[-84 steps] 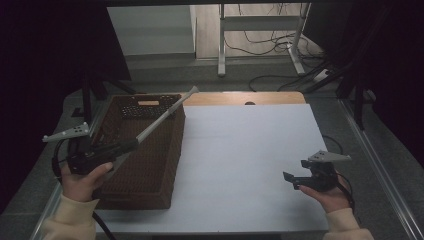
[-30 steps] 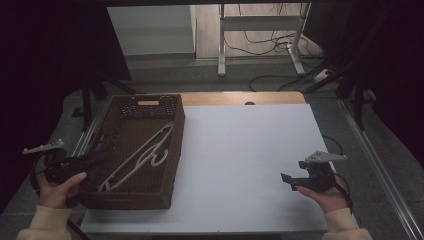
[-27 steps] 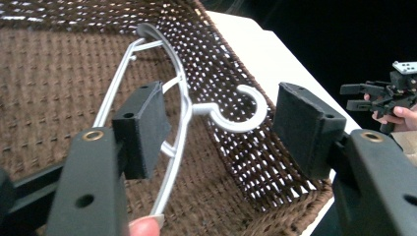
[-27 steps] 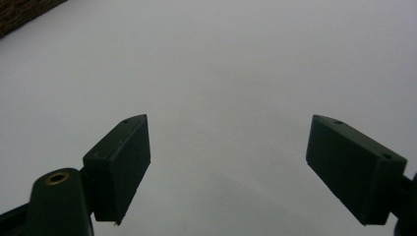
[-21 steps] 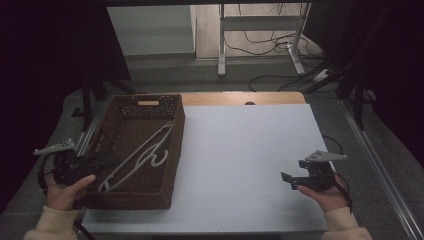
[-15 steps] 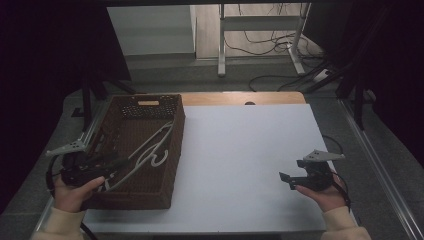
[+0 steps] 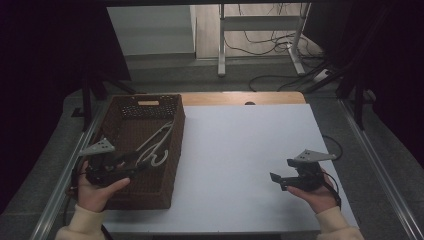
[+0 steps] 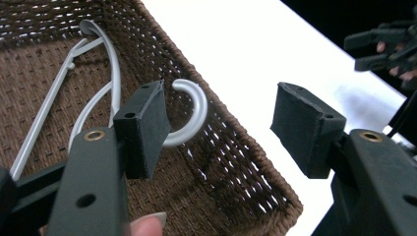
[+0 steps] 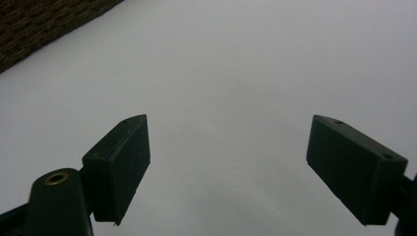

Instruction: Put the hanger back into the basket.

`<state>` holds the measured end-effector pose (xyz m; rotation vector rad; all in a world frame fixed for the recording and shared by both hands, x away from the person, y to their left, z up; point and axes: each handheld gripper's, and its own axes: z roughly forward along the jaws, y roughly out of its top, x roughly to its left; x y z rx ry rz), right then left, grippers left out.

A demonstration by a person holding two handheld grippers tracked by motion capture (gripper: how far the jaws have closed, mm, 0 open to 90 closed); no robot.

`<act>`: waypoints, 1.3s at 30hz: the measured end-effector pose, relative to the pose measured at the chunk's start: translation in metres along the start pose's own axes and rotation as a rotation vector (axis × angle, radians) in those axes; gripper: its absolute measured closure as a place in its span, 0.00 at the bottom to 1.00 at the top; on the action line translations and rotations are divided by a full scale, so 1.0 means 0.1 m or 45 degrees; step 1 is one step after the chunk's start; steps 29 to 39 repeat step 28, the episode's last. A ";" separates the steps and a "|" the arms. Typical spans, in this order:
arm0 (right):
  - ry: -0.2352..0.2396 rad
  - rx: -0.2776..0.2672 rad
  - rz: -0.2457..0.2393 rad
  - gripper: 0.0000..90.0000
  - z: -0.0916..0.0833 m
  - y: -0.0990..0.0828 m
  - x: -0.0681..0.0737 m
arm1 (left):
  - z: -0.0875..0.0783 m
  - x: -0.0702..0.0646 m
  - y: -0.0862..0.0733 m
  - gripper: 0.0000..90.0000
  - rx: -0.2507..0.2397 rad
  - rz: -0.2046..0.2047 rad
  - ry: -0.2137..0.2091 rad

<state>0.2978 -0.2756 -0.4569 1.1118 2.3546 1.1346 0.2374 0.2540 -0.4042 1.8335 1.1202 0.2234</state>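
table: white top | on it: brown wicker basket, left side

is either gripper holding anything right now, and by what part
Nothing is held. The left gripper is open above the hanger in the basket; the right gripper is open over the table.

— What do the tools look like?
— Both are black. The left gripper and the right gripper each carry a grey three-cornered plate on top, with small holes in it.
— And up close?
— Blocky black pads, each with small screw holes, on arms with brass-ringed holes.
— Cables?
— A dark one loops by the right wrist.
— Clothing?
— Cream sleeves with ribbed cuffs.
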 end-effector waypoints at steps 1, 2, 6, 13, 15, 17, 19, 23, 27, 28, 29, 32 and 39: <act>0.002 -0.004 0.002 0.19 0.01 0.01 0.00 | 0.06 -0.04 0.00 0.41 -0.001 0.020 -0.010; 0.005 -0.002 0.003 0.19 0.01 0.01 0.00 | 0.09 -0.06 -0.02 0.41 0.006 0.043 -0.002; 0.014 -0.001 -0.004 0.19 0.03 0.01 0.00 | 0.17 -0.12 -0.08 0.40 0.034 0.090 0.006; 0.011 -0.001 0.024 0.19 0.00 -0.04 -0.07 | 0.25 -0.15 -0.16 0.38 0.052 0.124 0.006; 0.005 -0.006 0.033 0.19 -0.01 -0.05 -0.09 | 0.25 -0.15 -0.16 0.37 0.047 0.132 0.004; 0.001 -0.017 0.046 0.19 -0.02 -0.05 -0.10 | 0.25 -0.16 -0.15 0.37 0.044 0.133 -0.001; -0.004 -0.021 0.049 0.19 -0.02 -0.05 -0.11 | 0.24 -0.17 -0.14 0.37 0.036 0.124 -0.012; -0.016 -0.027 0.053 0.18 -0.04 -0.07 -0.12 | 0.24 -0.19 -0.12 0.36 0.040 0.138 -0.014; -0.014 -0.036 0.063 0.18 -0.06 -0.08 -0.14 | 0.23 -0.18 -0.11 0.34 0.037 0.142 -0.019; -0.016 -0.037 0.066 0.18 -0.06 -0.08 -0.14 | 0.23 -0.18 -0.11 0.34 0.037 0.142 -0.019; -0.016 -0.037 0.066 0.18 -0.06 -0.08 -0.14 | 0.23 -0.18 -0.11 0.34 0.037 0.142 -0.019; -0.016 -0.037 0.066 0.18 -0.06 -0.08 -0.14 | 0.23 -0.18 -0.11 0.34 0.037 0.142 -0.019; -0.016 -0.037 0.066 0.18 -0.06 -0.08 -0.14 | 0.23 -0.18 -0.11 0.34 0.037 0.142 -0.019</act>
